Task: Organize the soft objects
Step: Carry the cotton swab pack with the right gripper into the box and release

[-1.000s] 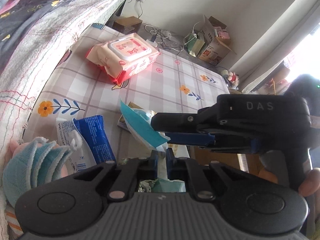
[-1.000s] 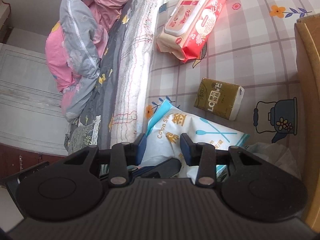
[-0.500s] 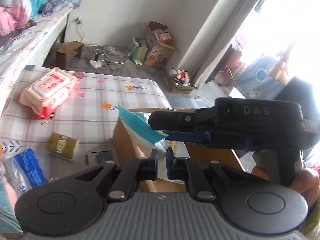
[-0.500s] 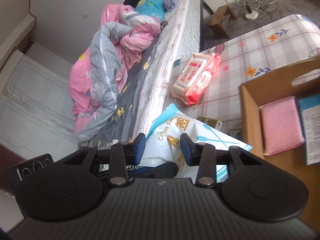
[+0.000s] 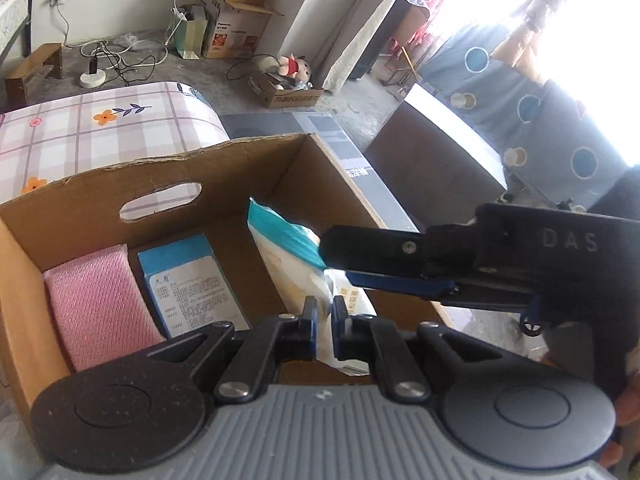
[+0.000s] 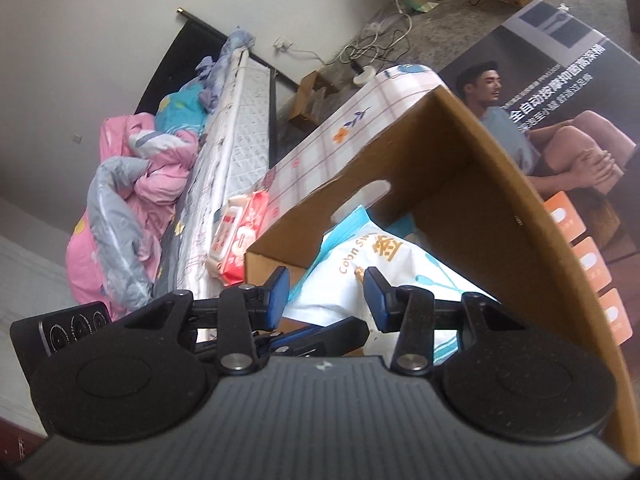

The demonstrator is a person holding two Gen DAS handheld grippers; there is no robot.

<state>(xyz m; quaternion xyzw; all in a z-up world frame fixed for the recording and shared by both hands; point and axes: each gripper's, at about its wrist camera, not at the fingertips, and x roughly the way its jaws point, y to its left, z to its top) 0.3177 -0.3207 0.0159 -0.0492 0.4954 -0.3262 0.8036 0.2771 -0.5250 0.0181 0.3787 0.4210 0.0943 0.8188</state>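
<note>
The cotton swab bag [image 5: 288, 256] hangs over the open cardboard box [image 5: 100, 192]. The left claw [image 5: 325, 330] pinches its thin edge tight. The right claw [image 6: 325, 294] is opening around it. It looks light, floppy and slippery, so the edge seam seems best to grab.

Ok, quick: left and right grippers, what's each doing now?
Left gripper: shut on the white-and-teal bag.
Right gripper: jaws opening, bag between them over the cardboard box.
</note>
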